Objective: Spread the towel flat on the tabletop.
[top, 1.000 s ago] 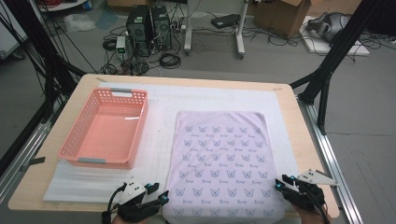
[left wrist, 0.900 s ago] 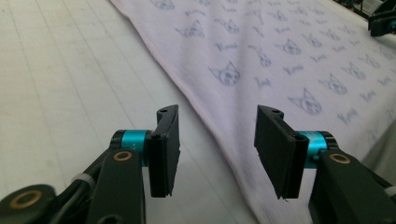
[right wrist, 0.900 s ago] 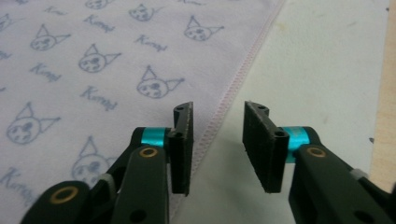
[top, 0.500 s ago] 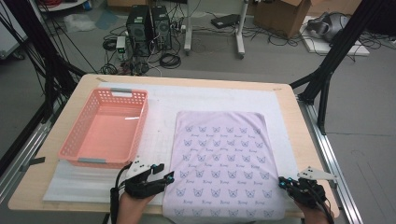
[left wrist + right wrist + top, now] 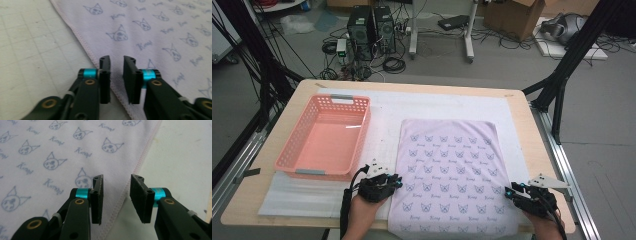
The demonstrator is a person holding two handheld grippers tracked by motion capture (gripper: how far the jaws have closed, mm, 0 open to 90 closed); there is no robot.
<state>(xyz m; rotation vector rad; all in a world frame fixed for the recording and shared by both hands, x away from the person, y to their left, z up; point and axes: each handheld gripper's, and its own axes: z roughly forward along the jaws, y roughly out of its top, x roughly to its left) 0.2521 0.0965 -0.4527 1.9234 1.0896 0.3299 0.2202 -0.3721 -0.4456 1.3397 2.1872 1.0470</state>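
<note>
At the lower left of the high view, the left gripper (image 5: 388, 181) sits right on the left hem of the cat-print cloth (image 5: 452, 175), which lies flat across the centre of the white mat (image 5: 387, 107), its near edge reaching the table's front. In the left gripper view the left gripper (image 5: 116, 63) has just been closing; its jaws now stand narrowly apart, straddling the stitched edge of the cloth (image 5: 155, 32), with the pads not yet pressing on fabric. The risk there: the hem lies flat against the mat, so the jaws may shut above it and pinch nothing, or snag the mat's surface with it.

Up and to the left, the pink basket (image 5: 324, 137) stands empty, just beside the cloth's left edge; a wide sweep of that hand could knock its near rim.

Moving across to the lower right of the high view, the right gripper (image 5: 518, 191) hovers at the cloth's right hem. In the right gripper view its jaws (image 5: 116, 182) have been opening and gape wider, with the pink-stitched edge (image 5: 138, 162) running between them, untouched. If one side bites before the other, I judge the cloth would drag askew and wrinkle. A grab on a thin sliver of hem could also slip free once lifted.
</note>
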